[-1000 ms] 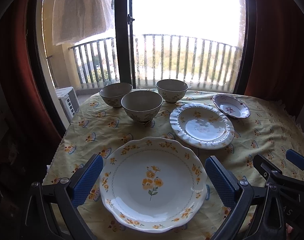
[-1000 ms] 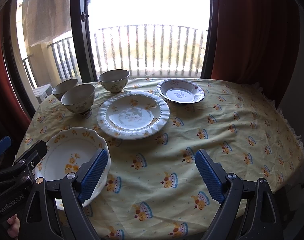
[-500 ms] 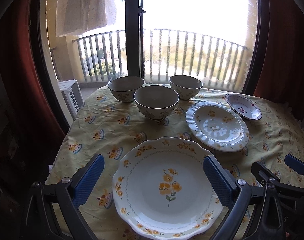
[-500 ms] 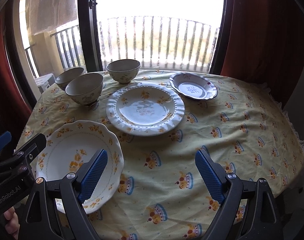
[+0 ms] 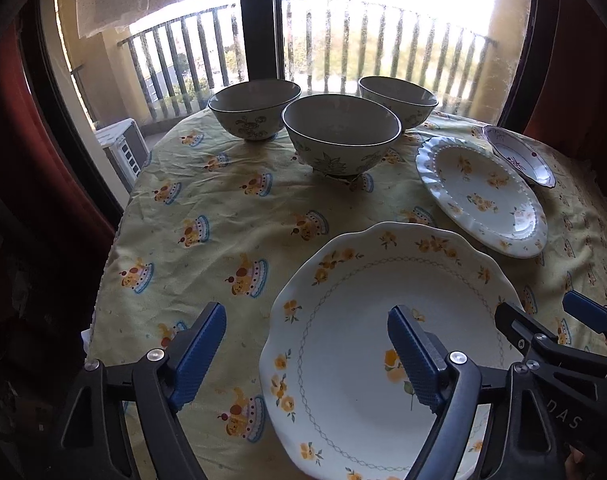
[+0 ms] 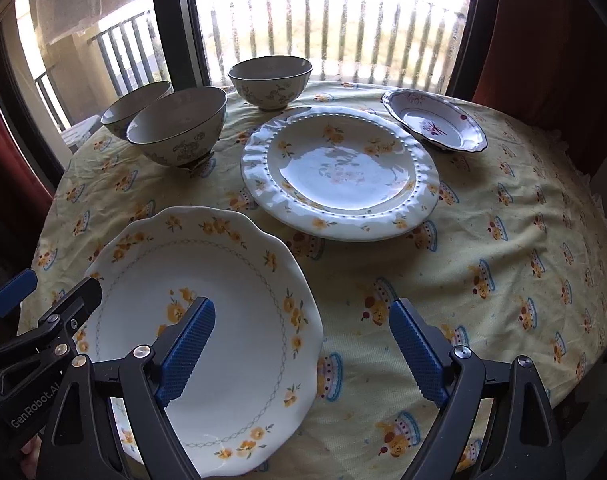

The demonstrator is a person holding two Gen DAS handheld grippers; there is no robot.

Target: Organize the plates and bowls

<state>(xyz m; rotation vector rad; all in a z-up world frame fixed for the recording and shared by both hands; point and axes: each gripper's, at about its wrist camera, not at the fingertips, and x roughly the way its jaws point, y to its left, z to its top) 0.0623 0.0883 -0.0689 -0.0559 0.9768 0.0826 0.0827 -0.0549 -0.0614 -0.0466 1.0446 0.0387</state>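
Only readable text is "GenRobot.AI" on the left gripper (image 5: 305,354), whose jaws have just been narrowing over the yellow-flower plate's (image 5: 355,360) left rim, not touching. Right gripper (image 6: 301,344) jaws gape over its right rim. Plate sits near the surface's (image 6: 503,248) front-left edge.

Both grippers same build: left gripper (image 5: 306,354) & right gripper (image 6: 302,350) have black plastic arms w/ triangular cut-outs, blue ribbed pads, silver screw heads at the pivots. White "GenRobot.AI" lettering on left unit's side, "DAS" visible on right unit; bit of fingertip at frame bottom
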